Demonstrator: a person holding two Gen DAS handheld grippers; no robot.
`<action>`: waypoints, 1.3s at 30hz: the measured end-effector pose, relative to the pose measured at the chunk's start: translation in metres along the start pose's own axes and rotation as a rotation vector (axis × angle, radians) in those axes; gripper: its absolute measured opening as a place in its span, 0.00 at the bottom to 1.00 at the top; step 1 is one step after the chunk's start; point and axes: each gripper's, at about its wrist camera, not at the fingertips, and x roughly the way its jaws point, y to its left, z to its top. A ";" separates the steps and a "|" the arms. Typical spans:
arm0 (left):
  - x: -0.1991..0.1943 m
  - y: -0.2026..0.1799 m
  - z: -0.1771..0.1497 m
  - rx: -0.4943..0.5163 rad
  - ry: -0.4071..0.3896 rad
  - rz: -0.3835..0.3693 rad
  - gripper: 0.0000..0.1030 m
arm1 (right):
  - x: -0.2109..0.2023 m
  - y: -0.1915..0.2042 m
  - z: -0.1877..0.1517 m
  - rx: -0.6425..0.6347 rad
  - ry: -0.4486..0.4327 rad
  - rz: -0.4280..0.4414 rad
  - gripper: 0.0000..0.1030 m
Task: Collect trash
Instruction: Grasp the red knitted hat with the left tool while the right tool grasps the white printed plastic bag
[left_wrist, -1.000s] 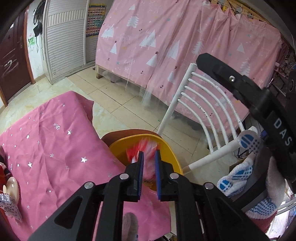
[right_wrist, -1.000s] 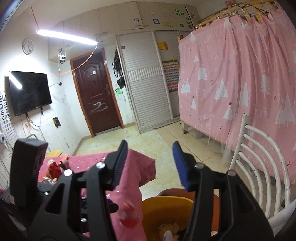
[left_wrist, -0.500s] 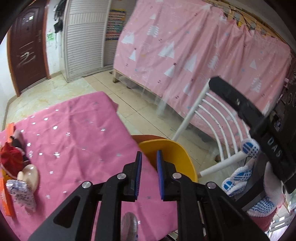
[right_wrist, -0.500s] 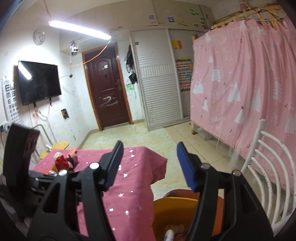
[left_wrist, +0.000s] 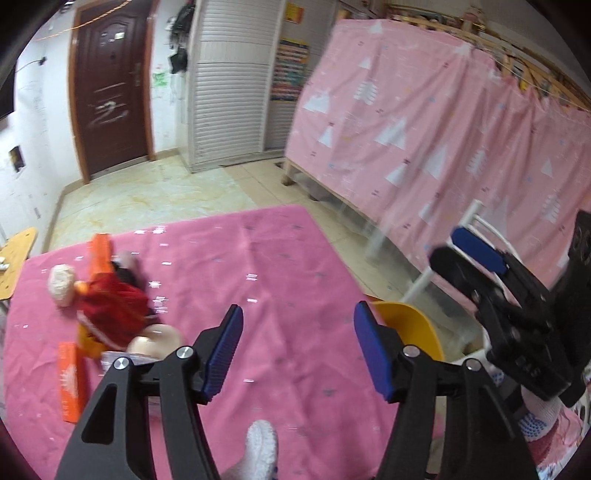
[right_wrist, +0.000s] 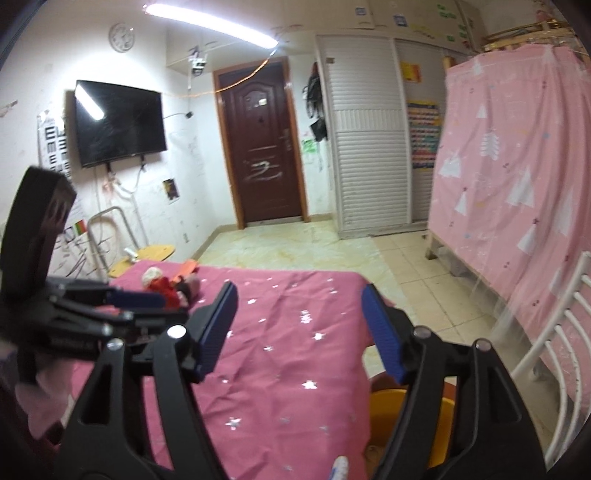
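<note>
Right gripper (right_wrist: 299, 328), jaws opening with nothing between them, above a pink star-print table (right_wrist: 288, 354). Left gripper (right_wrist: 140, 299) at left, before a heap of trash (right_wrist: 168, 282). Yellow bin (right_wrist: 388, 417) just beside the table edge; white chair (right_wrist: 554, 350) at right.

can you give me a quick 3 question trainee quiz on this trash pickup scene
1. True or false: the left hand-held gripper has trash between its pads.
2. Where does the trash pile lie on the pink tablecloth in the left wrist view? A) left side B) right edge C) centre
3. Fill in: the yellow bin stands beside the table's ____ edge in that view.

Key
1. False. Its jaws are opening with nothing between them; the right hand-held gripper is opening and empty too.
2. A. Orange wrappers, a red net bag and crumpled pieces are clustered there.
3. Right, next to the white chair.
</note>
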 end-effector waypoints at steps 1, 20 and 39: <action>-0.002 0.010 0.002 -0.011 -0.005 0.020 0.55 | 0.004 0.004 -0.001 -0.005 0.008 0.010 0.69; 0.011 0.136 0.027 -0.084 0.054 0.197 0.72 | 0.082 0.134 -0.042 -0.177 0.221 0.305 0.84; 0.067 0.171 0.015 -0.044 0.177 0.136 0.69 | 0.110 0.160 -0.054 -0.147 0.332 0.425 0.87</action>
